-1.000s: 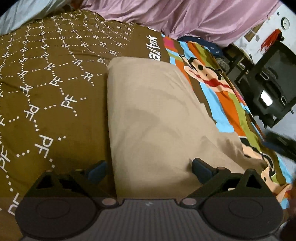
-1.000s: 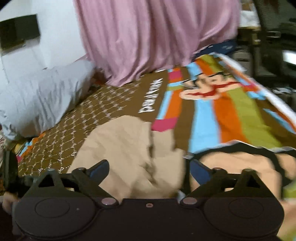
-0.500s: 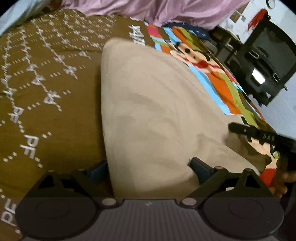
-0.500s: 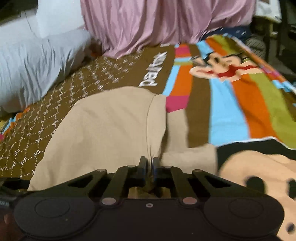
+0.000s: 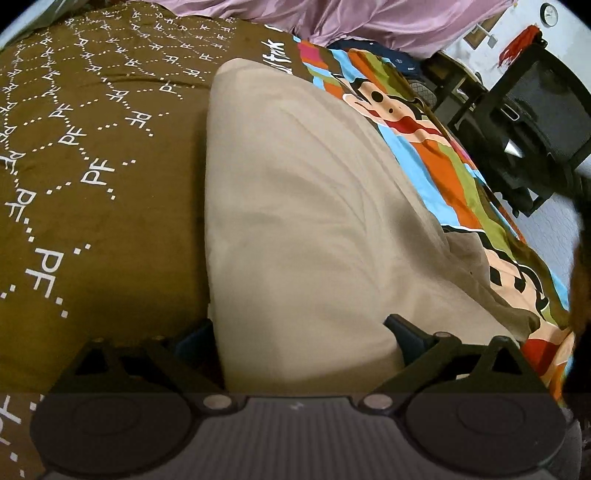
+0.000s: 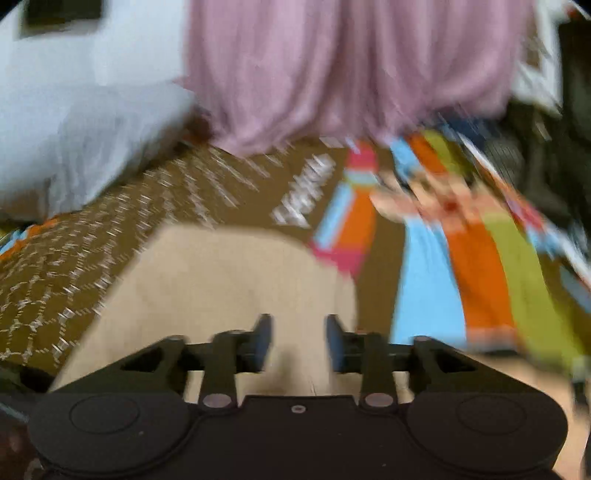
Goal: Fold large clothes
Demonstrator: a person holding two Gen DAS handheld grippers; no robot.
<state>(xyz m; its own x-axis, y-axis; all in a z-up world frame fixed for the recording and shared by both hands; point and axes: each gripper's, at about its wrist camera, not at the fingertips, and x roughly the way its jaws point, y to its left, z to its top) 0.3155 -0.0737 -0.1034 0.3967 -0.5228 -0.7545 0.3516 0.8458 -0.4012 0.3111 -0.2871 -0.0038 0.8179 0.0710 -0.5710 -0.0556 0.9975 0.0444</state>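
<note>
Your left claw stands wide open, its two blue-padded fingertips spread to either side of the near end of one beige garment. The near edge of the cloth lies between the jaws, and the left fingertip is partly hidden behind the garment's left edge; nothing is pinched. From this claw the garment runs straight ahead and away from you, its long axis pointing toward the pink curtain at the far side of the bed. Its left edge is a straight fold; its far end is rounded. To the right of the claw a darker, rumpled part of the same cloth spills out over the blanket.

Your right claw is partly open, a moderate gap between its fingertips, and holds nothing. This view is blurred by motion. The beige garment lies directly under and ahead of this claw, again stretching away toward the curtain.

The garment rests on a bed blanket: brown with white "PF" lettering to the left of the left claw, and bright cartoon-monkey stripes to its right. One grey pillow sits far ahead and left of the right claw. One black office chair stands beyond the bed's edge, ahead and right of the left claw, and one round wall clock hangs above it.
</note>
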